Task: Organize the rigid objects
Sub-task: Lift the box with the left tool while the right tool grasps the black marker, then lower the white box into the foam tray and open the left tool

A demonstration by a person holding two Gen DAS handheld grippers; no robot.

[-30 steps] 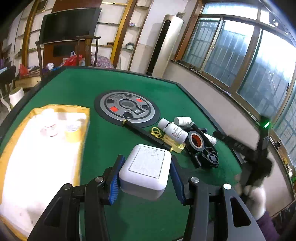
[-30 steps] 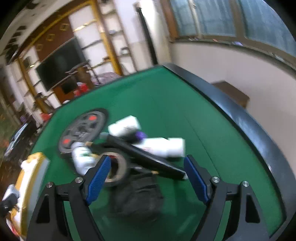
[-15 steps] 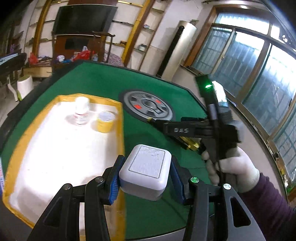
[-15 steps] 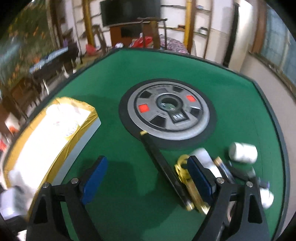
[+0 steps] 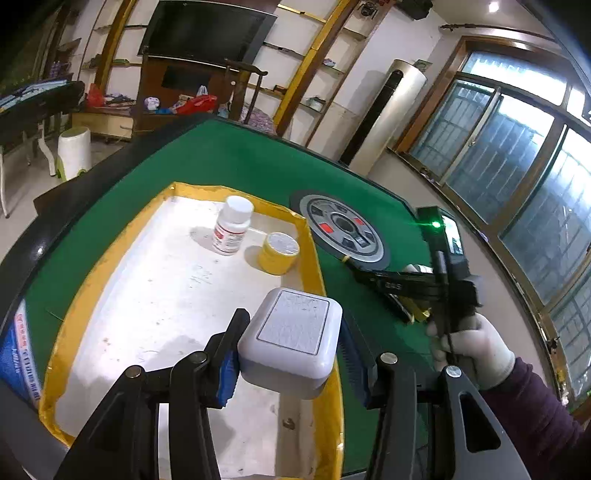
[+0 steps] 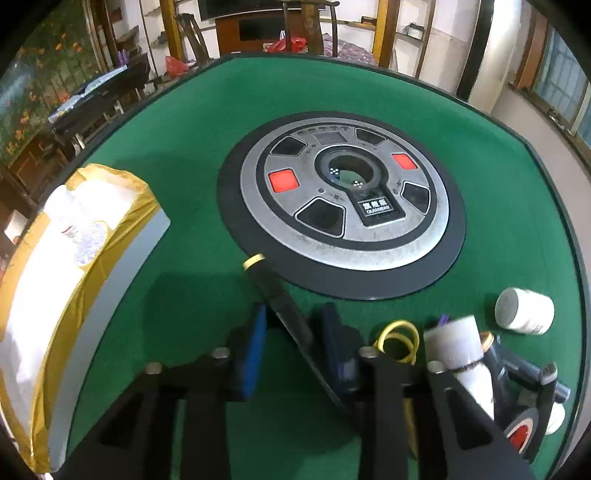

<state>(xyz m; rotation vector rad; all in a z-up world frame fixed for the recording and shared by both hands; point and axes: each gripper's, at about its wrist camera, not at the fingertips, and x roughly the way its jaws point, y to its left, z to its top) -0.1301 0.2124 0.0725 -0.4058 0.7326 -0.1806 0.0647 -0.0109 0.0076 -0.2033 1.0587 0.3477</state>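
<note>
1. Two grippers, one in each of my hands, work over a green felt table (image 6: 192, 155). My left gripper (image 5: 290, 354) clamps a white box (image 5: 291, 339) between its blue pads, carried above the near right edge of the tray (image 5: 312, 266), likely so it can be set down inside.
2. Ahead of the left gripper, in the tray's far part, a white bottle (image 5: 232, 230) stands upright with a yellow tape roll (image 5: 279, 253) just right of it.
3. My right gripper (image 6: 293, 343) is closing its jaws around a black stick (image 6: 284, 302) with a yellow tip, which lies on the felt and runs forward between the pads; I judge this a pickup for the tray. Whether the pads press it yet is blurred.
4. Right of that gripper sit a yellow band (image 6: 397, 338), a lying white bottle (image 6: 524, 312) and more clutter.
5. Beyond the stick, a round grey panel (image 6: 343, 199) with red buttons is set into the felt. The room has shelves, a dark TV (image 5: 205, 33) and large windows (image 5: 517, 155).
</note>
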